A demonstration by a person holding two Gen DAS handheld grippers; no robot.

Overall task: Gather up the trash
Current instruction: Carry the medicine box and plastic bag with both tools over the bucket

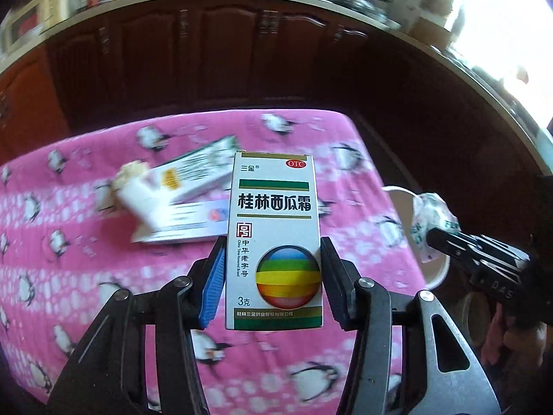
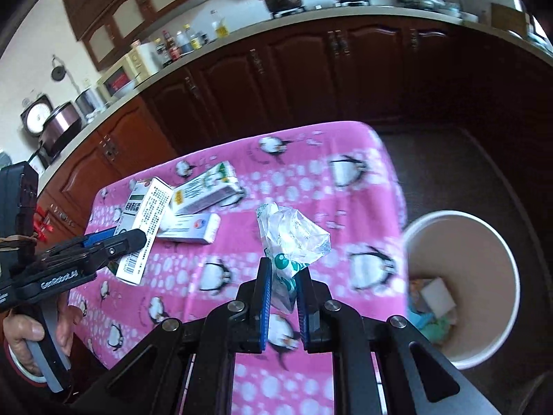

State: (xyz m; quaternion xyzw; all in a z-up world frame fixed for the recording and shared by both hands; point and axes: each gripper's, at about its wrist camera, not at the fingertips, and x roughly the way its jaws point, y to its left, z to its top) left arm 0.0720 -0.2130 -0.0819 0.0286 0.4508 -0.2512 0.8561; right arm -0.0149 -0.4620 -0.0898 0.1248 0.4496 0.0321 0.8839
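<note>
Kitchen setting, dark brown wood cabinets [image 2: 300, 69] under a pale countertop [image 2: 345, 12] behind, pink penguin-print cloth over the table [image 2: 311, 180] in front.

Left gripper [image 1: 273, 269]: fingers [image 1: 212, 287] clamped on a white upright cardboard medicine box with green bands and a rainbow ball print [image 1: 274, 242], blue pad on one side, black pad on the other, box raised above the cloth, printed face toward the camera. Same box visible in right wrist view [image 2: 143, 231], tilted, barcode end lowest, held above table's left part.

Right gripper [image 2: 281, 276]: fingers [image 2: 264, 297] pinched nearly together on a crumpled clear plastic wrapper with teal lettering [image 2: 292, 238], wrapper sticking up past the tips, over the cloth near the table's right edge.

Outward on table: long white-and-green carton [image 2: 207, 188] lying flat, overlapping a white flat box with red-blue logo [image 2: 191, 230]. Left wrist view shows something pale and crumpled at the carton's end, too blurred to identify.

Beside table's right edge, on dark floor: round white bin [image 2: 497, 238], open top, a white block and coloured scraps inside at the bottom.

Person's hand [image 2: 31, 339] around grey handle of left gripper, lower left of right wrist view.
</note>
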